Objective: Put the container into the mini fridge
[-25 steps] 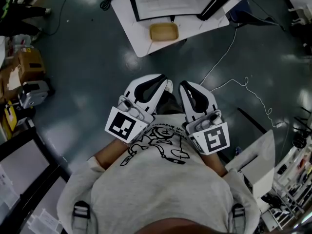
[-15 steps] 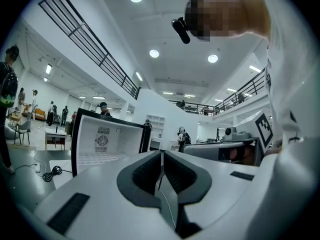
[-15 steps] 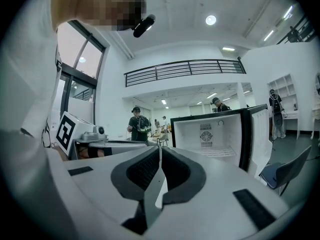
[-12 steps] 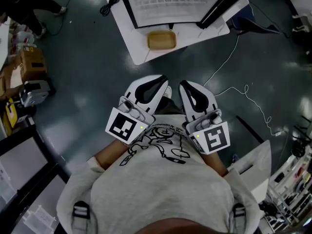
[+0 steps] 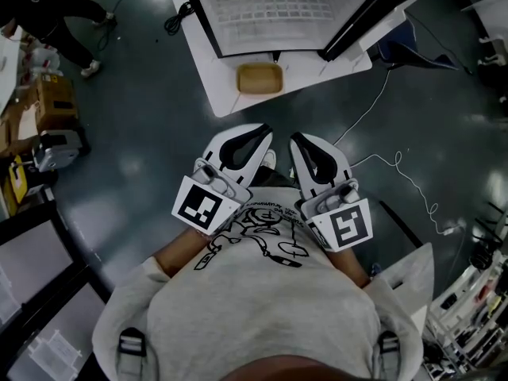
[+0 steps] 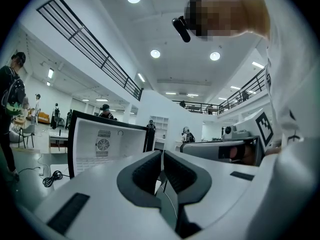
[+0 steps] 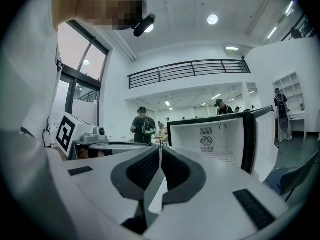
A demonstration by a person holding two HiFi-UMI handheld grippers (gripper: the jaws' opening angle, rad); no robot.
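Container sits on the tabletop just before the open mini fridge, awaiting pickup; left claw and right claw, closed and empty, aim toward it.

In the head view the shallow tan rectangular container lies lower in the picture than one second ago; it comes down step by step. The white table top under it comes down together with it. The open white mini fridge with black frame now shows more of its inside. The black coiled cable at the table corner also sits lower. At the top left a person in dark clothes comes into view, where before only a small part shows. The thin white cord on the floor moves down, and the white desk corner at the lower right sinks toward the lower edge.
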